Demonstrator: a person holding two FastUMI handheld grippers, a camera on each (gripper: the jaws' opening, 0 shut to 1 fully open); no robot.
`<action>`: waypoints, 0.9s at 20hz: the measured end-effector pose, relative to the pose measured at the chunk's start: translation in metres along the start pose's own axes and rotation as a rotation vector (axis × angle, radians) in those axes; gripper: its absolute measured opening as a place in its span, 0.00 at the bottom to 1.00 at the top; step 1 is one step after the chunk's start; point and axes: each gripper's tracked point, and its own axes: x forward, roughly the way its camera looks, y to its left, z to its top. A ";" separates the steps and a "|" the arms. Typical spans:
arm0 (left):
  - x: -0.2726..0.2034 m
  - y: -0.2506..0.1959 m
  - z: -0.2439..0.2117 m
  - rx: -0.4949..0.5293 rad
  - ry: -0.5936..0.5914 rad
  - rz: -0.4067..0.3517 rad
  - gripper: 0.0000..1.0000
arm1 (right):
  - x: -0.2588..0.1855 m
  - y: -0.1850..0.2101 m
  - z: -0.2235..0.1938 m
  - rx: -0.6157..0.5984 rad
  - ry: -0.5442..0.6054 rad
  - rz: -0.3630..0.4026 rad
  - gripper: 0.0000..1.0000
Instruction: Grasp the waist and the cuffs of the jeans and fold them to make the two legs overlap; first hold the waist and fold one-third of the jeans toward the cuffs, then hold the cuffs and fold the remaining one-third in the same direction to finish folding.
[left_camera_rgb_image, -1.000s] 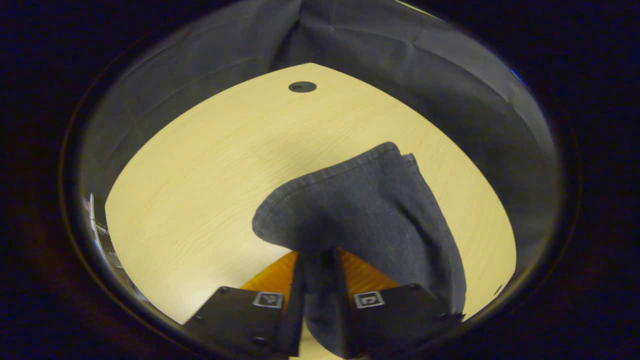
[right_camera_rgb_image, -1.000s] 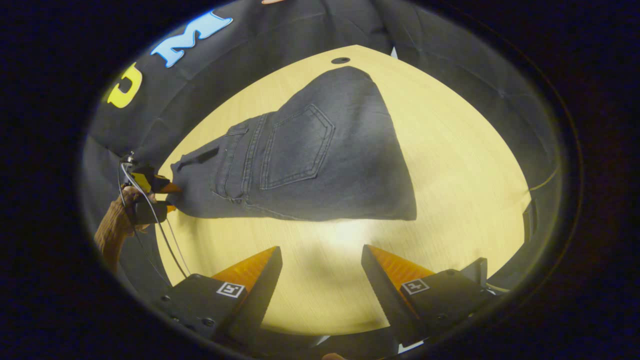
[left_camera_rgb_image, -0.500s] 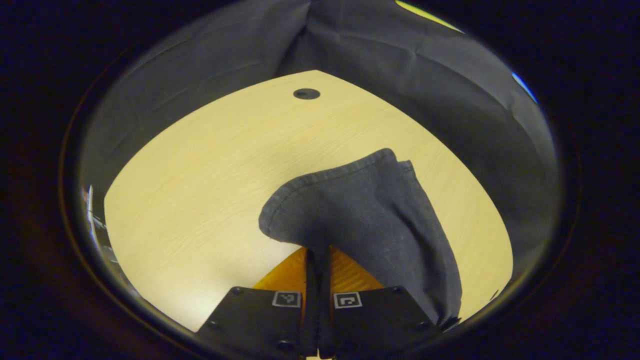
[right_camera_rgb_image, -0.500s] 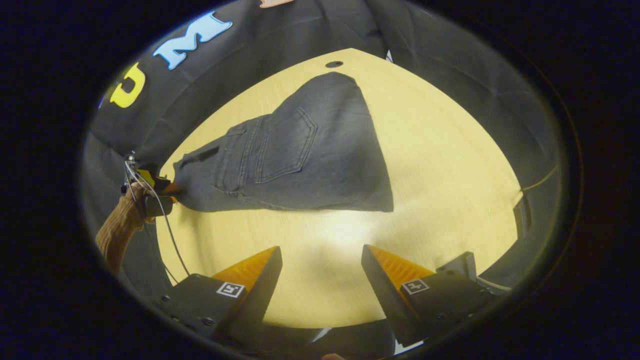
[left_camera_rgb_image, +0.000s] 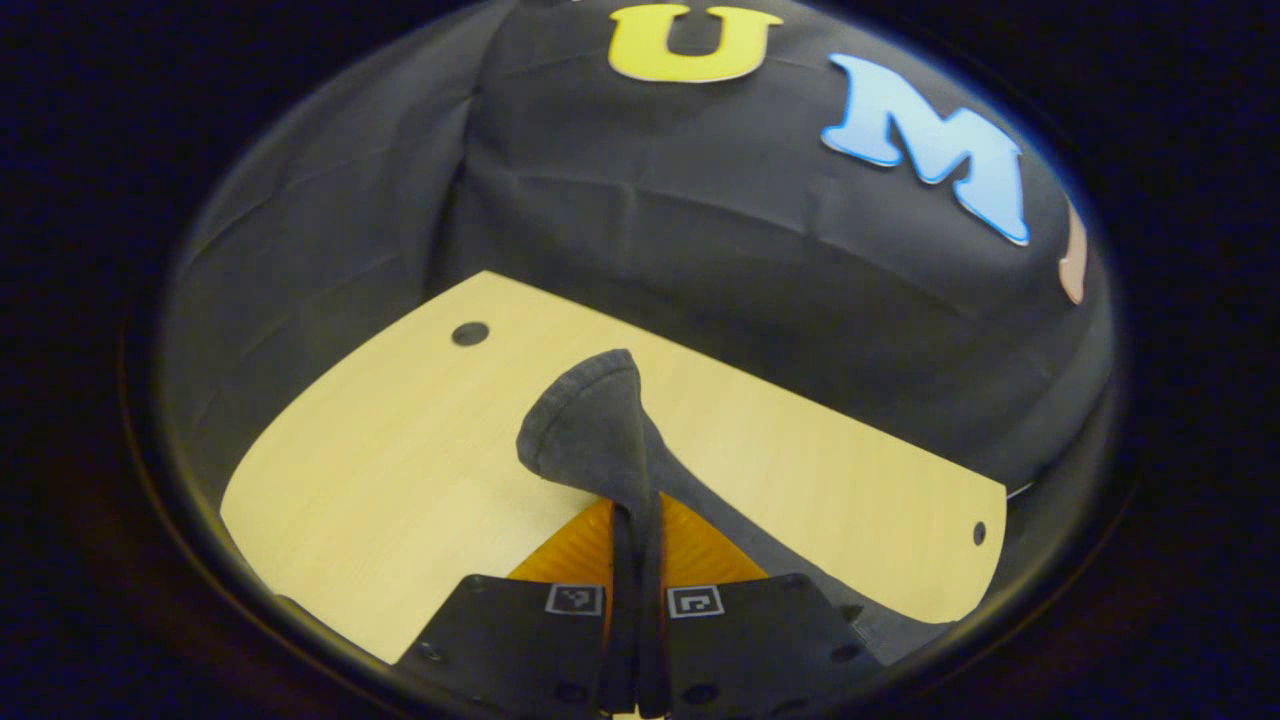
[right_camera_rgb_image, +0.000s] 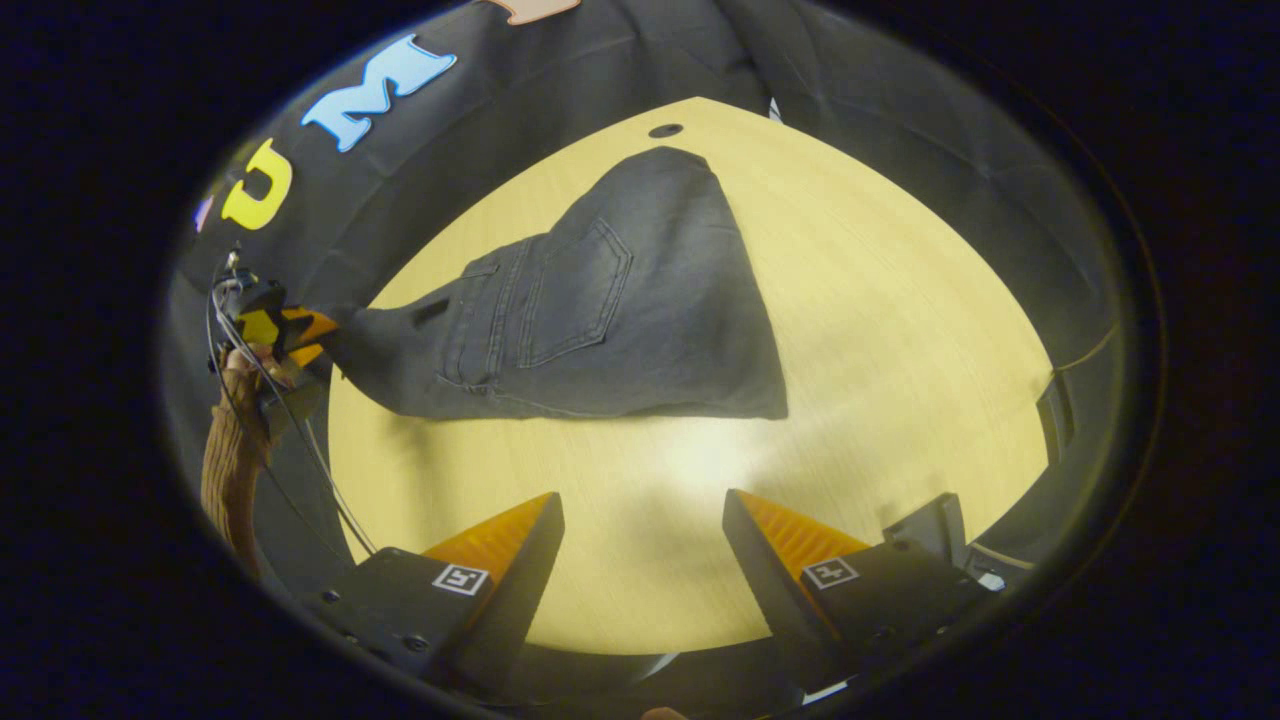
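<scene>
We see the right tool (right_camera_rgb_image: 643, 545) as two wedge-shaped orange fingers (right_camera_rgb_image: 505, 540) with ribbed inner faces, each set in a black block (a small square black-and-white marker sits on top of each). Dark screws dot the blocks. The left tool (left_camera_rgb_image: 636, 560) has the same build. In the right gripper view the left tool (right_camera_rgb_image: 300, 335) trails thin cables.

Right gripper view: jeans (right_camera_rgb_image: 620, 320) lie on the worktop (right_camera_rgb_image: 900, 330), frame centre. Left gripper (right_camera_rgb_image: 300, 335) sits at their waist end, frame left. Right gripper (right_camera_rgb_image: 640, 560) hangs before them, lower centre, apart.
</scene>
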 end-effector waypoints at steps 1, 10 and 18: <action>-0.027 -0.028 0.003 0.048 -0.015 -0.036 0.09 | -0.001 -0.001 -0.001 0.004 -0.004 0.006 0.97; -0.252 -0.195 -0.046 0.442 -0.134 -0.554 0.10 | -0.030 -0.047 0.010 0.170 -0.109 0.000 0.97; -0.240 -0.132 -0.231 0.866 0.303 -0.512 0.10 | -0.048 -0.081 0.005 0.227 -0.090 -0.025 0.98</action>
